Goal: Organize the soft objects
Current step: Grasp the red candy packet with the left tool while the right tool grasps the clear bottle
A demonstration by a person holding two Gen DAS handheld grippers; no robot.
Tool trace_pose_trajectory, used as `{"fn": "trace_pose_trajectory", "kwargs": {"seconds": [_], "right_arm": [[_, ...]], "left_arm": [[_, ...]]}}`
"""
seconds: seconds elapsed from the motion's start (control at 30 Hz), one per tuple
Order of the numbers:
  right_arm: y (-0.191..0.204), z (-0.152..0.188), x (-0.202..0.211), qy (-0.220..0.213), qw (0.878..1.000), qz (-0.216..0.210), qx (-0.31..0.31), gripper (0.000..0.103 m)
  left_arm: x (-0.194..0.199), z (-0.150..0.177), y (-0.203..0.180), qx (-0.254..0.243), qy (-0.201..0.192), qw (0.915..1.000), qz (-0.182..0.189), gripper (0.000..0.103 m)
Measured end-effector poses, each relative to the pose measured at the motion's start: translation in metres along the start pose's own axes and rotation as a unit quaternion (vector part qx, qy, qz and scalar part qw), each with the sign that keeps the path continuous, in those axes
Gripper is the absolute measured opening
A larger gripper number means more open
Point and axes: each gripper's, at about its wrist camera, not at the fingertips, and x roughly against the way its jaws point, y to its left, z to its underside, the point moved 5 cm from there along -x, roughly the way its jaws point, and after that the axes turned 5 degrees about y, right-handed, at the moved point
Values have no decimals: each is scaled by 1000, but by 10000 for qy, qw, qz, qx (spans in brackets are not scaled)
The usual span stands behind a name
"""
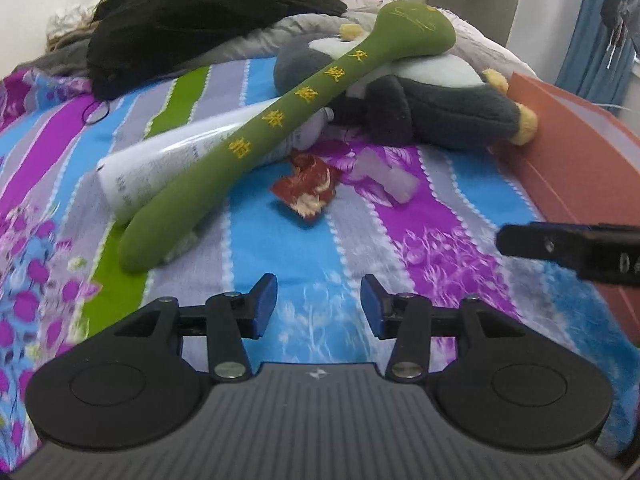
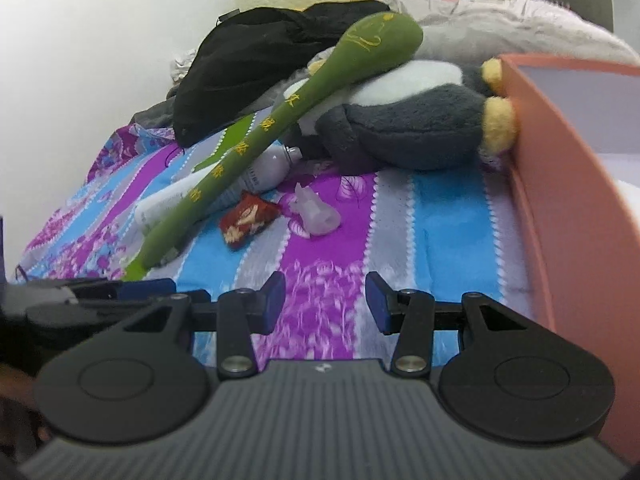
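Your left gripper (image 1: 319, 306) and right gripper (image 2: 325, 302) spread, holding nothing; green plush stick (image 1: 280, 120) (yellow embroidery) leans across grey penguin (image 1: 432, 100).

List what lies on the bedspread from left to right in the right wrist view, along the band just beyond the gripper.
Green stuffed stick's lower end → red snack packet → translucent plastic piece → orange box wall.
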Motion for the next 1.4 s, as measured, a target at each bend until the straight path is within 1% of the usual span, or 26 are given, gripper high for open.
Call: {"fn": "trace_pose_trajectory", "kwargs": {"seconds": [0.1,0.17,0.27,0.37,0.5,0.53,0.63,0.7,0.77,0.9,0.97,1.07,1.1,1.13,1.17,1.23,1.33,1.4], "right_arm": [[-4,-11,-19,7,10000,-71,5,47],[-8,-18,-29,41,9998,-146,-100,47],[-11,-28,-42,66,9992,-329,-234,47],[-12,-35,-55,111,9985,-438,-310,47],[-13,-41,-74,321,9971,-581,-374,47],[-15,-43,-77,388,9962,-640,-449,47],[-15,-46,-81,405,9961,-655,-426,48],[-15,-47,-85,456,9950,-750,-475,49],[-16,-48,-91,505,9946,-744,-512,49],[-18,-52,-97,568,9929,-834,-624,49],[-17,-53,-101,615,9930,-806,-601,48],[-15,-54,-104,672,9934,-775,-504,44],[-15,-53,-105,696,9936,-745,-479,40],[-15,-53,-106,722,9940,-678,-460,38],[-15,-53,-105,723,9940,-673,-470,36],[-16,-53,-102,702,9938,-682,-521,33],[-18,-52,-96,677,9941,-667,-532,31],[-19,-49,-92,672,9942,-631,-550,30]], "left_arm": [[-14,-9,-6,-119,-100,9998,-139,53],[-20,-14,-10,-205,-190,9994,-203,57],[-28,-23,-17,-490,-387,9972,-403,61],[-36,-31,-20,-702,-460,9951,-526,61],[-44,-39,-24,-937,-604,9909,-758,61],[-45,-40,-26,-995,-634,9899,-785,61],[-51,-43,-30,-1164,-666,9874,-837,61],[-55,-45,-32,-1306,-709,9847,-910,61],[-58,-46,-34,-1412,-722,9832,-908,61],[-65,-47,-34,-1528,-729,9808,-963,61],[-66,-48,-34,-1558,-748,9804,-945,61],[-68,-49,-31,-1478,-714,9821,-922,60],[-69,-49,-31,-1490,-715,9818,-934,60],[-70,-49,-30,-1513,-715,9813,-951,57],[-70,-48,-30,-1532,-714,9806,-993,49],[-69,-49,-26,-1515,-718,9795,-1113,39],[-63,-51,-22,-1365,-705,9833,-980,38],[-57,-50,-23,-1360,-751,9832,-959,37]]}}
